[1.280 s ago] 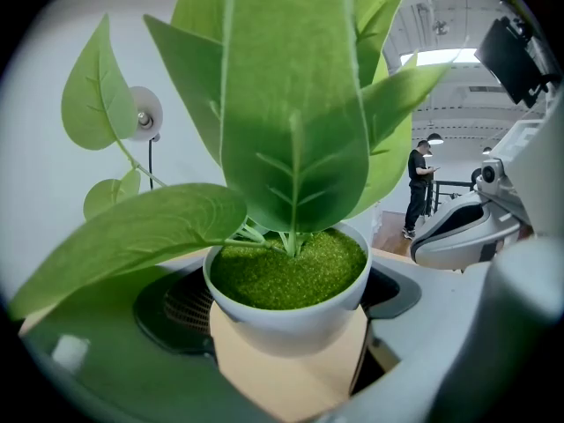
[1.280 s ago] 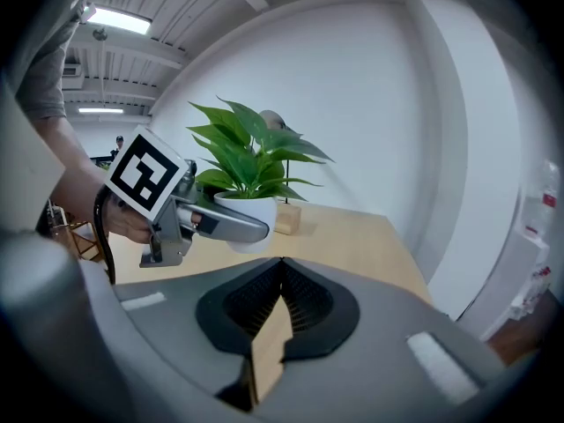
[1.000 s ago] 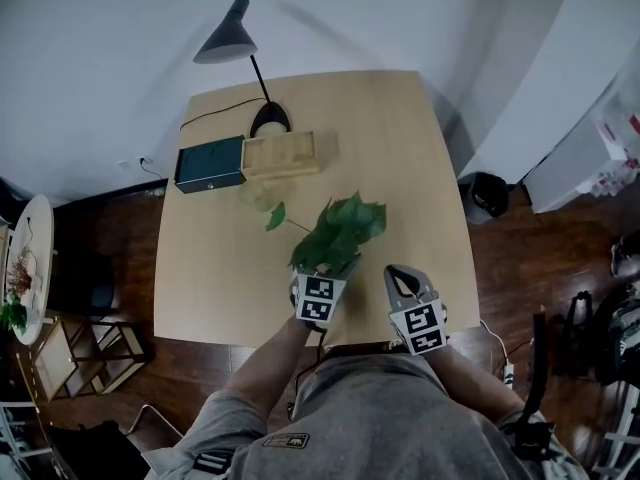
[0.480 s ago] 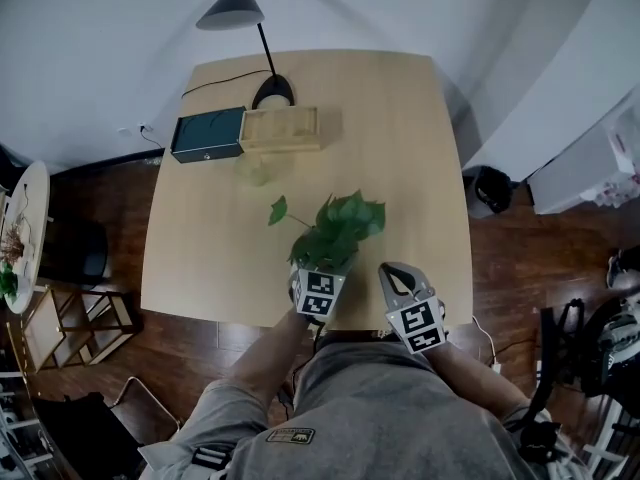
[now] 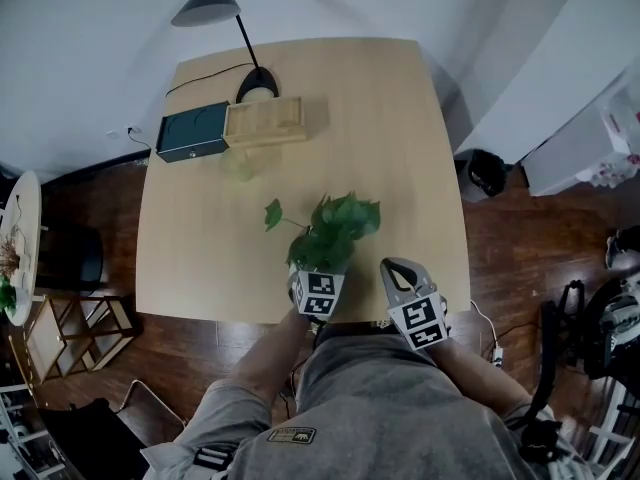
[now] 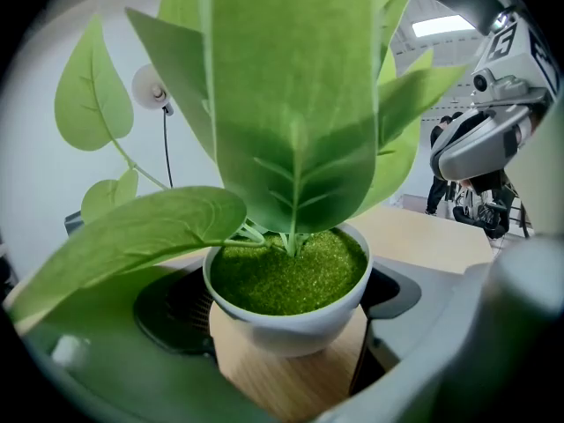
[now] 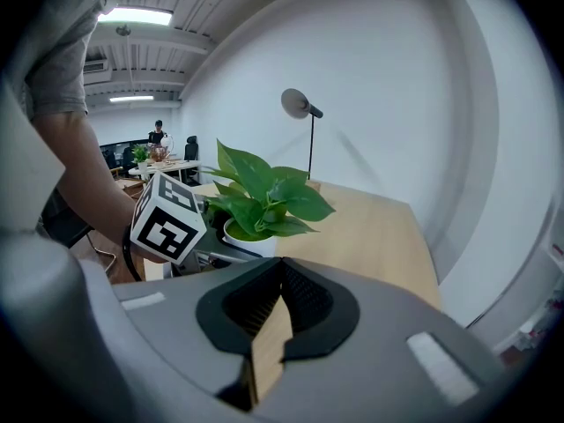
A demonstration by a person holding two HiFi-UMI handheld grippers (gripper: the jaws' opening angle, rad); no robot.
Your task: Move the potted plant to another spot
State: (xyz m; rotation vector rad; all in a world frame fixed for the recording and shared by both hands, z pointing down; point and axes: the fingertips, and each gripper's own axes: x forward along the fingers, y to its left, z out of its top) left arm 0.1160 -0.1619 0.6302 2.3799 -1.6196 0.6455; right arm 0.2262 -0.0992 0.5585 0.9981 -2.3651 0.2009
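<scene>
The potted plant [image 5: 335,230], broad green leaves in a small white pot [image 6: 291,320], is near the front edge of the wooden table [image 5: 350,118]. My left gripper [image 5: 318,271] is shut on the pot, one dark pad [image 6: 172,311] on each side; in the head view the leaves hide the pot and the fingertips. My right gripper [image 5: 401,270] hangs just right of the plant over the table's front edge, its pads [image 7: 280,276] meeting at the tips with nothing between them. The plant [image 7: 260,192] and the left gripper's marker cube [image 7: 167,218] show in the right gripper view.
At the table's far left stand a desk lamp [image 5: 205,6], a dark green box [image 5: 193,134] and a wooden tray [image 5: 263,122], with a pale glass object [image 5: 240,163] in front of them. A black bin [image 5: 487,183] sits on the floor to the right.
The plant has sunk a little with the left gripper, staying near the table's front edge. The right gripper has drifted slightly alongside it.
</scene>
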